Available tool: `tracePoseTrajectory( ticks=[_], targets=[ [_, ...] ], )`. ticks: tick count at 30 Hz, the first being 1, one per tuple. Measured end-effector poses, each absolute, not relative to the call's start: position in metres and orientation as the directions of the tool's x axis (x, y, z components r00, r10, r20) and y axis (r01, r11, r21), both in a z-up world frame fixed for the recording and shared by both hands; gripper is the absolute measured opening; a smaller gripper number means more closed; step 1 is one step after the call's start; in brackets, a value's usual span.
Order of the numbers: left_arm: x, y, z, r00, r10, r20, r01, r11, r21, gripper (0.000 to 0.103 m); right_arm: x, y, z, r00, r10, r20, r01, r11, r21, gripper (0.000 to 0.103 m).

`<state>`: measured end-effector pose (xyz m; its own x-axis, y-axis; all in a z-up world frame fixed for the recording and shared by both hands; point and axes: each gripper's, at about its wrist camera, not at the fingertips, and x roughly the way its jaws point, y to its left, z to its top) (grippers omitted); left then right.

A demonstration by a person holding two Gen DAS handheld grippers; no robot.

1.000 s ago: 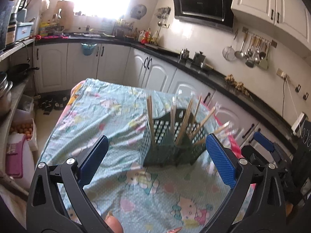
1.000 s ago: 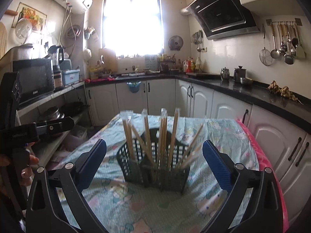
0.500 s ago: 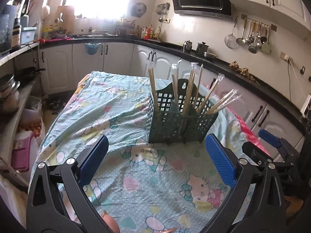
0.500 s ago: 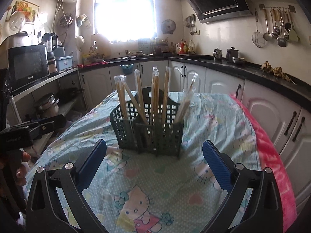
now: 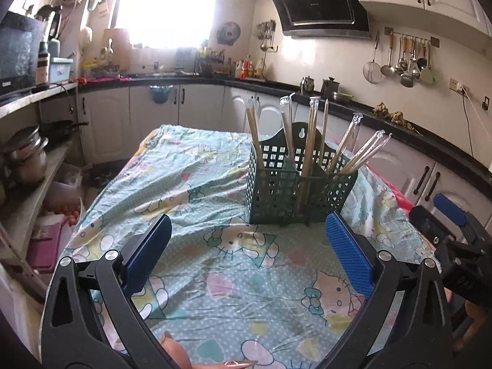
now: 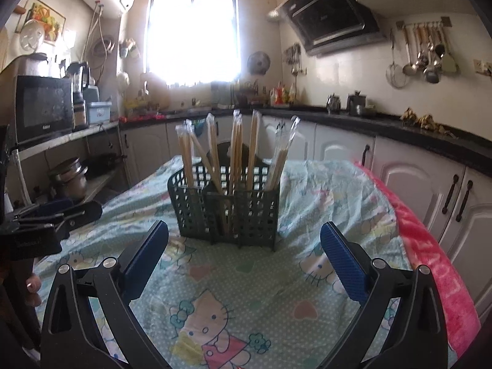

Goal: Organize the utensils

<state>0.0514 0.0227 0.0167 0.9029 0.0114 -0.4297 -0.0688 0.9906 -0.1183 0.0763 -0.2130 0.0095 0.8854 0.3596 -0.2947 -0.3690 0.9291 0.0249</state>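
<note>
A dark green perforated utensil basket (image 5: pixel 295 193) stands on a table under a cartoon-cat cloth (image 5: pixel 215 246). Several wrapped pairs of wooden chopsticks (image 5: pixel 310 132) stand in its compartments, some leaning right. The basket also shows in the right wrist view (image 6: pixel 227 212) with the chopsticks (image 6: pixel 236 150). My left gripper (image 5: pixel 246 246) is open and empty, just short of the basket. My right gripper (image 6: pixel 244 250) is open and empty, close in front of the basket. Each gripper shows at the edge of the other's view, the right one (image 5: pixel 452 230) and the left one (image 6: pixel 52 215).
White cabinets under a black countertop (image 5: pixel 399 132) run behind and to the right of the table. Shelves with pots (image 5: pixel 24 160) and a microwave (image 6: pixel 43 107) stand on the left. A pink cloth edge (image 6: pixel 430 246) marks the table's right side.
Both grippers have dropped lower and drawn closer to the basket, which now looks larger and sharper. Both stay open and empty.
</note>
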Motion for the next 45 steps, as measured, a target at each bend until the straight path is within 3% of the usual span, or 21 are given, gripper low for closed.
tracePoseTrajectory(
  ticks=[8,45],
  targets=[
    [0.0491,0.0240,0.0159,0.909,-0.009,-0.417,-0.062,0.986,-0.156,0.092,0.0735,-0.2225,0.0104,0.914,0.338,-0.224,-0.338,0.940,0.036,0.096],
    [0.0475,0.0239,0.0175,0.912,0.004,-0.411,-0.073,0.986,-0.153,0.092,0.0720,-0.2160,0.0046,0.897,0.364,-0.250,-0.371,0.928,0.021,0.096]
  ],
)
